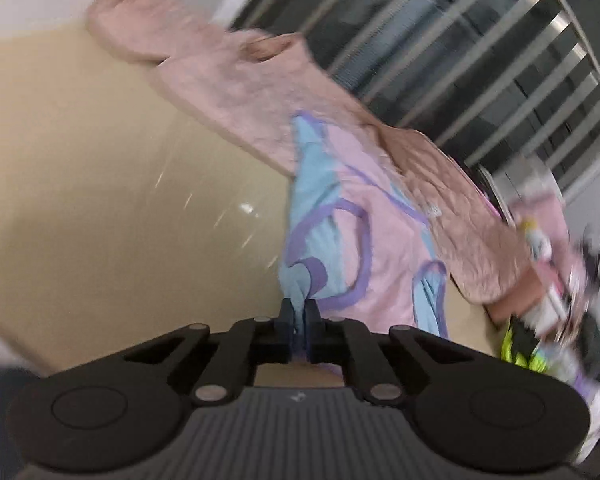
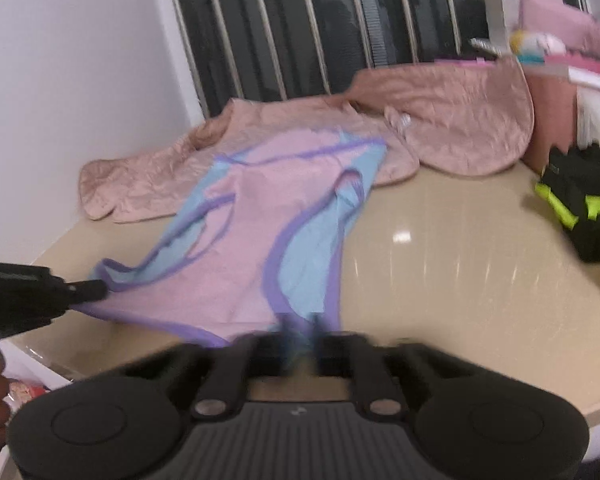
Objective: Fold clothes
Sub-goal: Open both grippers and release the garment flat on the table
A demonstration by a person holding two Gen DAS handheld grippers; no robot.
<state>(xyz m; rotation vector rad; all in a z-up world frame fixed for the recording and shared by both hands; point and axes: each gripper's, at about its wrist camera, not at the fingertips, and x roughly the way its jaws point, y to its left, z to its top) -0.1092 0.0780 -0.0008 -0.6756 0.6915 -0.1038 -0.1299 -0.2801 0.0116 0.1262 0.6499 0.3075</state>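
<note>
Beige tabletop (image 2: 440,280) carries a pink and blue top (image 2: 252,240) at the middle, its far end overlapping a crumpled pink garment (image 2: 452,128) toward 12 o'clock. Left gripper (image 1: 299,312) pinches its blue hem; right gripper (image 2: 300,332) pinches the near hem at 6 o'clock.

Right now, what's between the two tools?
The near hem of the pink and blue garment, stretched from left tool to right tool, over tabletop. Right wrist view shows it.

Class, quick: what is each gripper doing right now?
Left gripper: shut on the pink and blue garment.
Right gripper: shut on the same garment's hem.
</note>
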